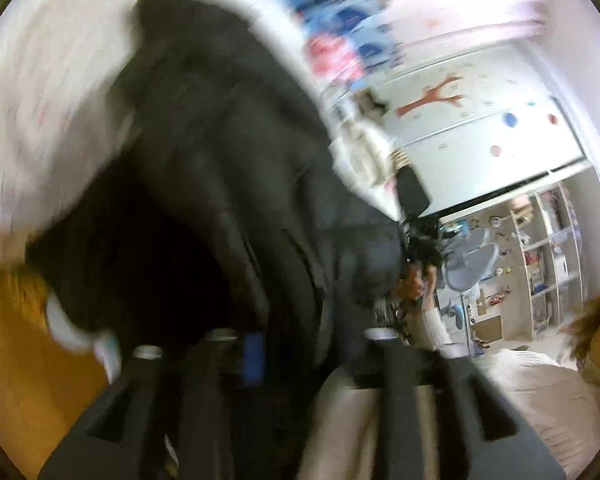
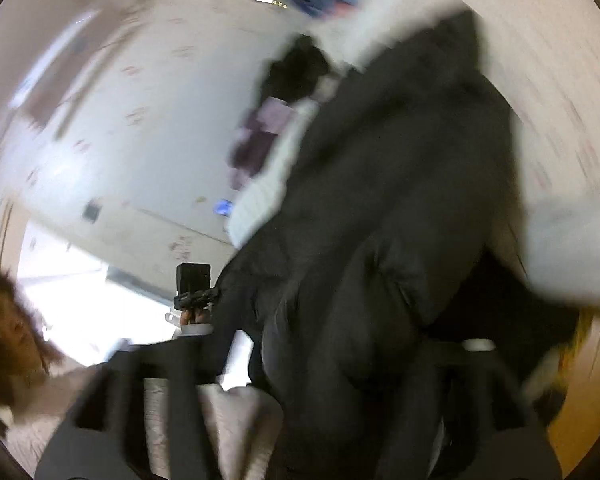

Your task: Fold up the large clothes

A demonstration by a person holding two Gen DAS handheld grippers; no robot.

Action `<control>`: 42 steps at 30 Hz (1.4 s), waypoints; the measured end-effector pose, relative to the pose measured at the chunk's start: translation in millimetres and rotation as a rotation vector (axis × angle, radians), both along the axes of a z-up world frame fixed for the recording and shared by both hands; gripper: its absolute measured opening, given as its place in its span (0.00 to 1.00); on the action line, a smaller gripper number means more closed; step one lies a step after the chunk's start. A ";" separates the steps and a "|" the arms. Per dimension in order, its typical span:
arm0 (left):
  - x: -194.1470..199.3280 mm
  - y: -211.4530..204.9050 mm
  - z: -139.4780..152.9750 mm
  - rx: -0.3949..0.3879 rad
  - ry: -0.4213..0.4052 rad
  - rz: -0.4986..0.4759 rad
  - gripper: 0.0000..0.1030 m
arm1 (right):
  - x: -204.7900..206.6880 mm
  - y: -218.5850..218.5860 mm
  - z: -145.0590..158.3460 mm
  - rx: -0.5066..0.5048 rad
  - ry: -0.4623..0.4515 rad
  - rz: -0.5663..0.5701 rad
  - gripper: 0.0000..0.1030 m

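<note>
Both views are strongly blurred. The landmark is a large black garment (image 1: 220, 184), a padded jacket by its look, which hangs in folds in front of both cameras.

In the left wrist view the left gripper (image 1: 296, 344) is at the lower edge of the garment. Its fingers stand apart and dark cloth lies between them, but the blur does not let one tell if the pads press on it. To the right of the garment, the person's other hand (image 1: 414, 284) holds a black device before a shelf unit (image 1: 548, 256).

In the right wrist view the right gripper (image 2: 332, 356) is also under the black garment (image 2: 380, 200). Cloth falls down between its separated fingers; whether it is grasped cannot be told. Left of the garment is a white wall (image 2: 132, 140).
</note>
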State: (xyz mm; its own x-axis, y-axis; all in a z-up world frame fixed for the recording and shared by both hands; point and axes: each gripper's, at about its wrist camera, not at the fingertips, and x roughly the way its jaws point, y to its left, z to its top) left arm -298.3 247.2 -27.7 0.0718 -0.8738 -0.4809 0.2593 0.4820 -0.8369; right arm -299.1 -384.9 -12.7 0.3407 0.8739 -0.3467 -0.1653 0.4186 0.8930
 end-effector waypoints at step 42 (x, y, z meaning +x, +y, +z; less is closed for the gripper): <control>5.5 -9.8 17.3 -0.180 -0.225 0.061 0.27 | 10.1 9.4 -18.8 0.337 -0.254 -0.081 0.22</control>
State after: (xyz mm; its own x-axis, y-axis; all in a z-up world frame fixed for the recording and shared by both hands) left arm -292.8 237.4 -10.4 0.2140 -0.9344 -0.2847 0.4230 0.3514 -0.8352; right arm -289.0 -375.5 -31.5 0.4503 0.8910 0.0573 -0.3764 0.1312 0.9171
